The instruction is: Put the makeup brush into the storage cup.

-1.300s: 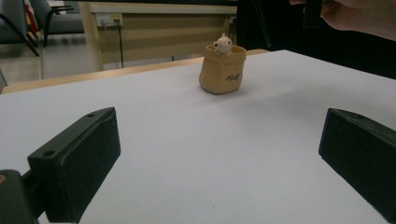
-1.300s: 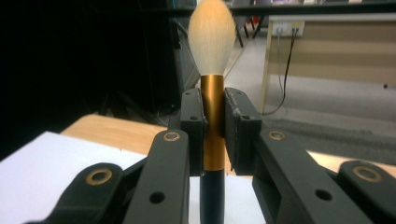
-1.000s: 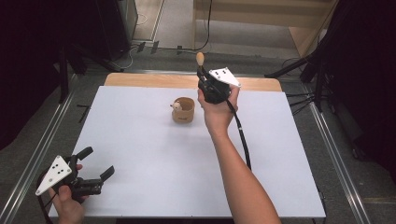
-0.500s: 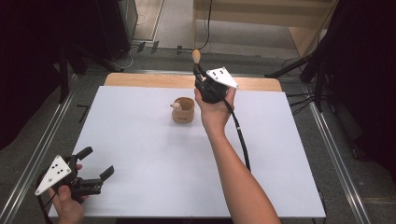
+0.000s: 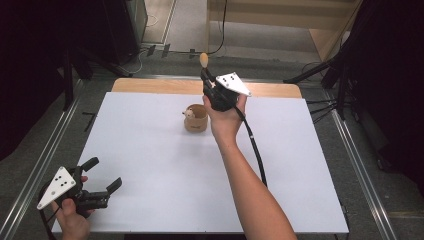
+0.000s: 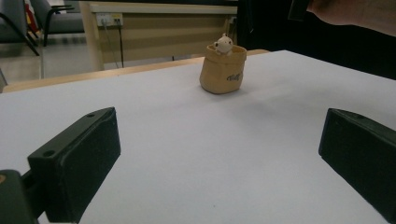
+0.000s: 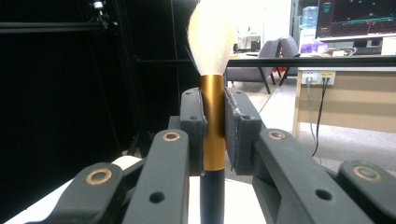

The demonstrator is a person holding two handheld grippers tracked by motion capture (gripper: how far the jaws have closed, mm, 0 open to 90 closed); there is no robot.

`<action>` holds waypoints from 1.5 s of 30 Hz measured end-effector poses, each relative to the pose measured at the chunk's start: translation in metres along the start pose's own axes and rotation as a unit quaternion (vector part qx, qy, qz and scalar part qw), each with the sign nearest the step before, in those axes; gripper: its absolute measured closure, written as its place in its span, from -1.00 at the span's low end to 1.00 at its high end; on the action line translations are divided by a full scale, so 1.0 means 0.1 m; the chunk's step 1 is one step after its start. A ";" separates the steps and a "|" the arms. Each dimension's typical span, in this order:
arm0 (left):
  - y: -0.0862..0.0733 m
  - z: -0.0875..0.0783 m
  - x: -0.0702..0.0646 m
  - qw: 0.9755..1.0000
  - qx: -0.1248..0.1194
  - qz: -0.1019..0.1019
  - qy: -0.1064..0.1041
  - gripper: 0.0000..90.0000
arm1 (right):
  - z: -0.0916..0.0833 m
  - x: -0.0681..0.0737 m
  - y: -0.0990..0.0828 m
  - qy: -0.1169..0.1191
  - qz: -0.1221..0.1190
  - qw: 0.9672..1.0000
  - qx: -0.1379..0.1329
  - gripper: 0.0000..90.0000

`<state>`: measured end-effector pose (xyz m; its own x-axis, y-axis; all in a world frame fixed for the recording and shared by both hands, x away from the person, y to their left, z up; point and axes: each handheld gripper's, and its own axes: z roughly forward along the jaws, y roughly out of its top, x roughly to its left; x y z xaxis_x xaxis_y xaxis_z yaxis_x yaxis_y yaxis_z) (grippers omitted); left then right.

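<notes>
1. Brush [image 7: 212, 93]: held upright in the right claw [image 5: 209, 79], raised above the far edge of the surface [image 5: 150, 165]; pale bristle head on top, gold ferrule beneath it, black handle running down between the jaws.
2. Left claw [image 5: 111, 175]: nearest, low over the near left corner of the surface, gripped by the left hand [image 5: 70, 217]; jaws spread wide, released, with nothing between them. Grey three-cornered plate [image 5: 57, 186] on top.
3. Left claw [image 6: 219, 158] in its own view: two black pads far apart at either side, bare white surface [image 6: 196, 140] between, jaws directed toward the pouch.
4. Tan pouch [image 5: 195, 119]: middle distance, upright on the surface, well apart from the left claw; small white toy figure [image 6: 224, 45] peeping over its rim; dark lettering on its side, too small to read.
5. Right hand [image 5: 226, 117]: just beside and behind the pouch, forearm reaching in from the near edge, cable [image 5: 255, 150] trailing along it.
6. Right claw [image 7: 214, 128]: farthest, clenched on the gold ferrule of the brush, pads pressing from both sides.
7. Background: wooden strip [image 5: 150, 86] along the far edge of the surface, floor and dark stands beyond.
</notes>
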<state>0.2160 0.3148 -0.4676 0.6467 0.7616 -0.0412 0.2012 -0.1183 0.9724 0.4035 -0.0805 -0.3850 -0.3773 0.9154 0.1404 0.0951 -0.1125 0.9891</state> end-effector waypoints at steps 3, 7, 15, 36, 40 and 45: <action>0.00 0.00 0.00 1.000 0.000 0.000 0.000 -1.00 | 0.01 0.01 -0.02 0.008 0.006 1.000 -0.001 0.79; 0.00 0.01 0.00 1.000 0.000 0.001 0.000 -1.00 | 0.04 0.03 -0.06 0.017 0.003 1.000 -0.002 0.79; 0.00 0.00 0.00 1.000 0.000 0.001 0.000 -1.00 | 0.10 0.08 -0.15 0.027 -0.008 1.000 0.002 0.79; 0.00 0.00 0.00 1.000 0.000 0.002 0.000 -1.00 | 0.17 0.04 -0.43 0.026 -0.013 0.999 0.018 0.79; 0.00 -0.01 0.00 1.000 -0.001 0.001 0.000 -1.00 | 0.18 0.05 -0.47 0.027 -0.014 0.999 0.021 0.79; 0.00 -0.01 0.00 1.000 -0.001 0.001 0.000 -1.00 | 0.21 0.08 -0.54 0.026 -0.020 0.999 0.026 0.79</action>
<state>0.2154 0.3157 -0.4670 0.6464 0.7620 -0.0399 0.1985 -0.1174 0.9731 0.4145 -0.0595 -0.4379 -0.4286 0.8974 0.1048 0.1263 -0.0553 0.9905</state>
